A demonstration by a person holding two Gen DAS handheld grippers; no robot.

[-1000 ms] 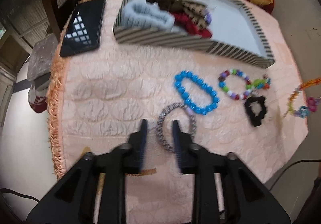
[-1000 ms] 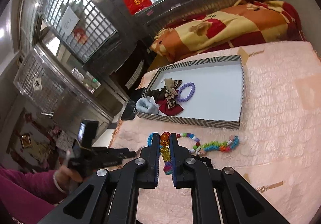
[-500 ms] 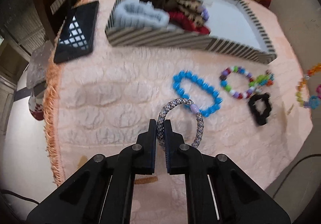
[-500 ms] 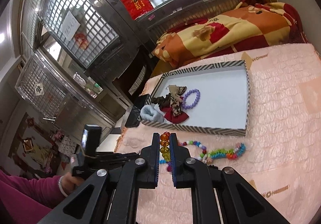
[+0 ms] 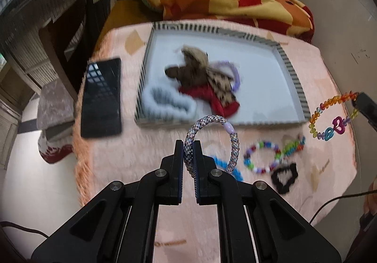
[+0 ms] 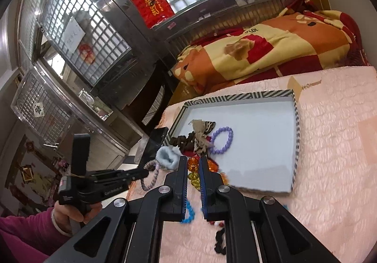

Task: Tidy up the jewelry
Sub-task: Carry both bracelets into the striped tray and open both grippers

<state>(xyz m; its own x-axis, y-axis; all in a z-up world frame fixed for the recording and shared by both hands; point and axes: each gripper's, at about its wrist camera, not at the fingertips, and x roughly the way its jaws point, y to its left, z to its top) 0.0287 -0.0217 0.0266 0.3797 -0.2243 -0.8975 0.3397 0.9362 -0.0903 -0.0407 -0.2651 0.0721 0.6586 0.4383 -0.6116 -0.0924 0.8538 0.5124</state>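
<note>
ahead of the left wrist camera, the left claw is clenching the near side of a speckled braided hair tie, which is hanging clear of the pink bench cover just short of the striped tray. judging by that, the carry step is under way, and the next move is calling for travel over the near wall and a release above bare tray floor. the tray is already holding a pale fluffy scrunchie, a red scrunchie, a brown bow and a purple bead bracelet, bunched toward its left end. a blue bead bracelet, a multicolour bead bracelet and a black scrunchie are lying outside on the cover; a dark phone is lying left of the tray.

from the right wrist view, the right claw is gripping an amber bead bracelet, held up near the tray's near-left corner, so it is probably heading in too. the tray's right half is showing bare.
</note>
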